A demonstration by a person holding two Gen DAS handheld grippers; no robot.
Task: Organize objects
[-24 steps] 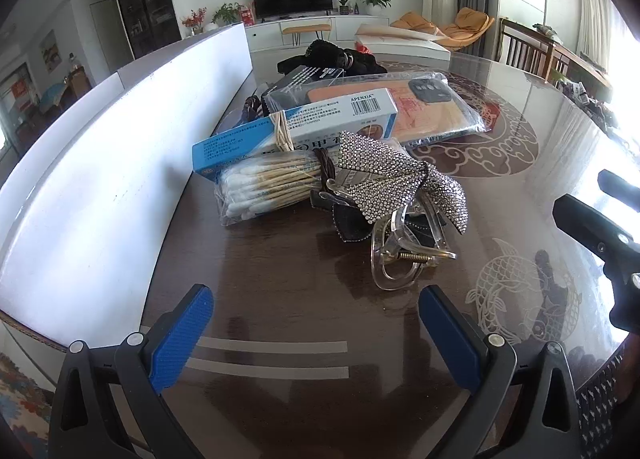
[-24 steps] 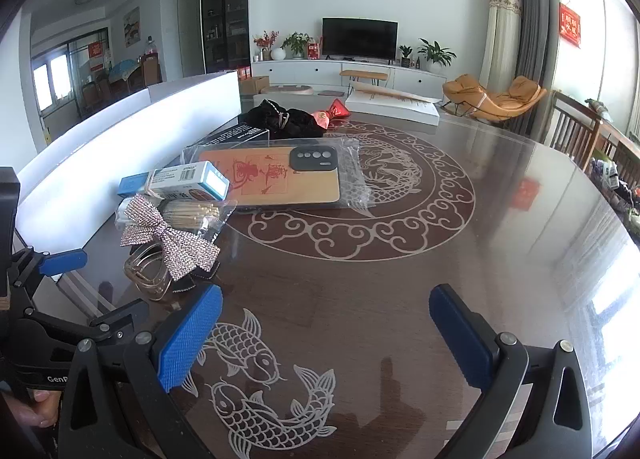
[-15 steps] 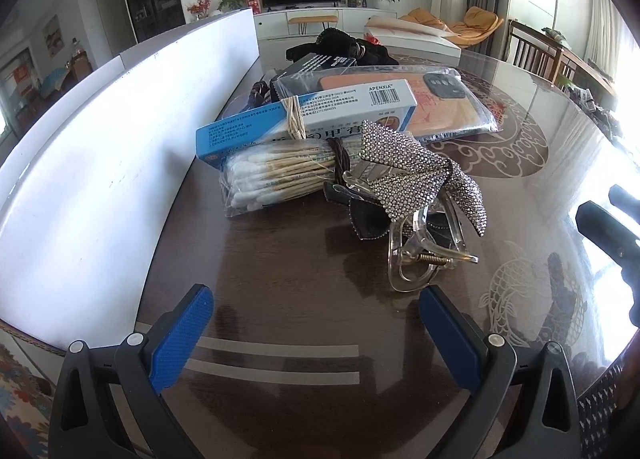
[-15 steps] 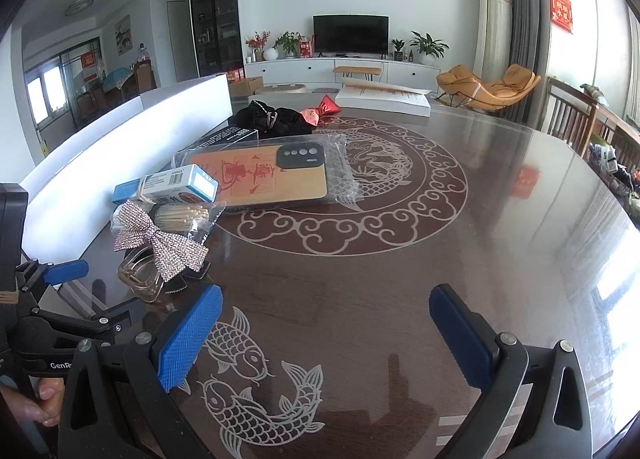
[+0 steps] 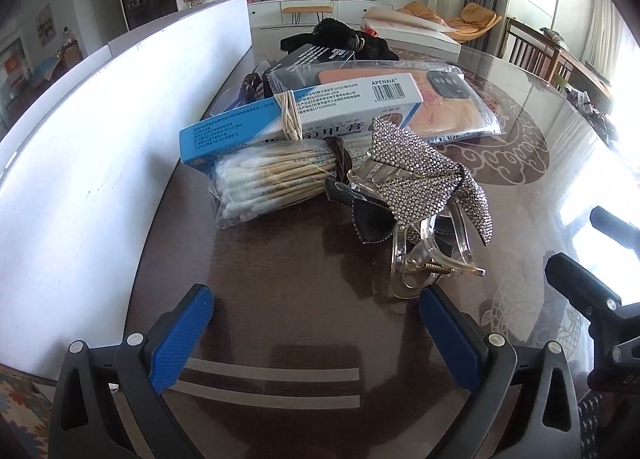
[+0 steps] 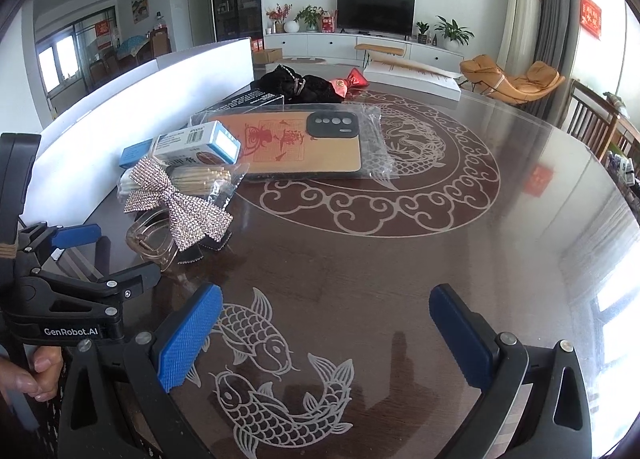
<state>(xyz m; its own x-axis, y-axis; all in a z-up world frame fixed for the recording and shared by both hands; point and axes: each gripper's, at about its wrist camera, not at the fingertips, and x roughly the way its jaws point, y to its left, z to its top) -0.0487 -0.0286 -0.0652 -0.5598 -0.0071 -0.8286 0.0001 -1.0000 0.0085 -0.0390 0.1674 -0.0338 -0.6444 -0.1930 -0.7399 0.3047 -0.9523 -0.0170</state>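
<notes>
Left gripper (image 5: 316, 333): jaws wide, empty, tilted down at the pile's near edge.
Right gripper (image 6: 326, 333): jaws wide, empty, over bare table (image 6: 400, 259).
Clear hair claw (image 5: 430, 263): nearest item, just beyond the left gripper's right pad, partly under rhinestone bow (image 5: 424, 179).
Handling: likely light, stiff, slick plastic; spring-loaded.
Hold: across the hinge, not the bow.
Cotton swabs (image 5: 264, 183): bagged, soft, crinkly.

Strong daylight from the right; glare washes the glossy desk (image 6: 520, 259) at its right edge. Focus sharp; fisheye bending and dark vignetting at corners.
</notes>
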